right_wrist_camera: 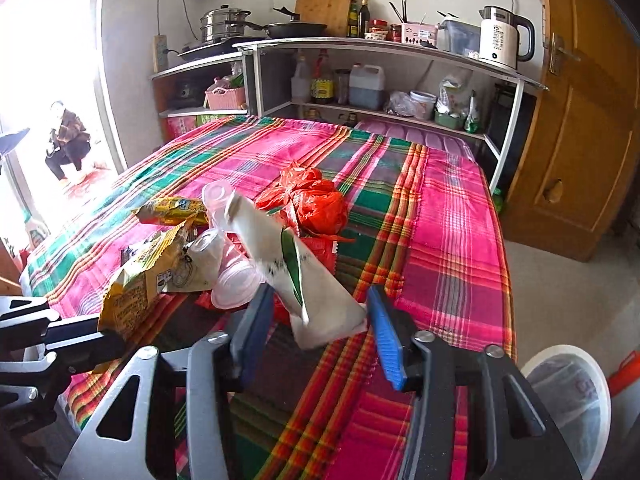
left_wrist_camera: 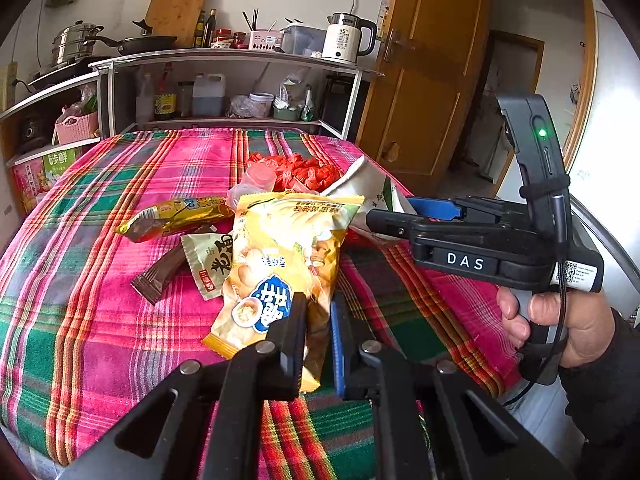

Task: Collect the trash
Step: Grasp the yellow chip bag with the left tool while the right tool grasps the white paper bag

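A yellow snack bag (left_wrist_camera: 280, 248) hangs over the plaid tablecloth (left_wrist_camera: 100, 320), its near end pinched in my left gripper (left_wrist_camera: 318, 340), which is shut on it. The same bag (right_wrist_camera: 140, 284) shows at the left of the right wrist view, held by the left gripper (right_wrist_camera: 80, 344). My right gripper (right_wrist_camera: 316, 328) has a white and green packet (right_wrist_camera: 304, 280) between its blue pads, both edges touching them; the packet is blurred. From the left wrist view the right gripper (left_wrist_camera: 400, 216) holds that packet (left_wrist_camera: 372, 188) tilted upward.
Loose trash lies mid-table: a red plastic bag (right_wrist_camera: 316, 200), clear plastic cups (right_wrist_camera: 236, 280), a gold wrapper (left_wrist_camera: 176, 216), a brown wrapper (left_wrist_camera: 160, 276), a beige sachet (left_wrist_camera: 208, 260). A lined white bin (right_wrist_camera: 568, 392) stands right of the table. Kitchen shelves (left_wrist_camera: 224, 60) back it; a person (right_wrist_camera: 66, 136) squats outside.
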A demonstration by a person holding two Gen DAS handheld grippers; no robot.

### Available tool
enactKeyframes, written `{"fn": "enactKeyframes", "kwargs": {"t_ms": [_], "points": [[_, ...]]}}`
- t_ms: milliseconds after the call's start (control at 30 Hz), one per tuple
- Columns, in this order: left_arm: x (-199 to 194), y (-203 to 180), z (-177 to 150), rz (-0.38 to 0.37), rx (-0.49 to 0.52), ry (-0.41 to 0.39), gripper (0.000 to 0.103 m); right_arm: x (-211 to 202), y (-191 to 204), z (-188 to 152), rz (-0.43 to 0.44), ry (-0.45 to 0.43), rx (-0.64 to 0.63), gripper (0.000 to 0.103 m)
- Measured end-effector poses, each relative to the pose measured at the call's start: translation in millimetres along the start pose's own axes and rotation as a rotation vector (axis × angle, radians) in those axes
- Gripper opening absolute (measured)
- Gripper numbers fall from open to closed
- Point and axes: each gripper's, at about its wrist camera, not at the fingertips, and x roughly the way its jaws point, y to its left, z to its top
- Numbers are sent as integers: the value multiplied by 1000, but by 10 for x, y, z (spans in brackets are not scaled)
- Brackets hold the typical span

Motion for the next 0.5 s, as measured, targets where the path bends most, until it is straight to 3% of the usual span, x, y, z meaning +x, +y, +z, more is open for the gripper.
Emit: {"fn": "enactKeyframes", "kwargs": {"t_ms": [200, 500], "points": [[-37, 0, 0, 5, -5, -5, 11, -58, -62, -39, 13, 10, 63, 36], [-187, -93, 52, 12, 13, -34, 9, -418, -85, -149, 27, -43, 140, 35]]}}
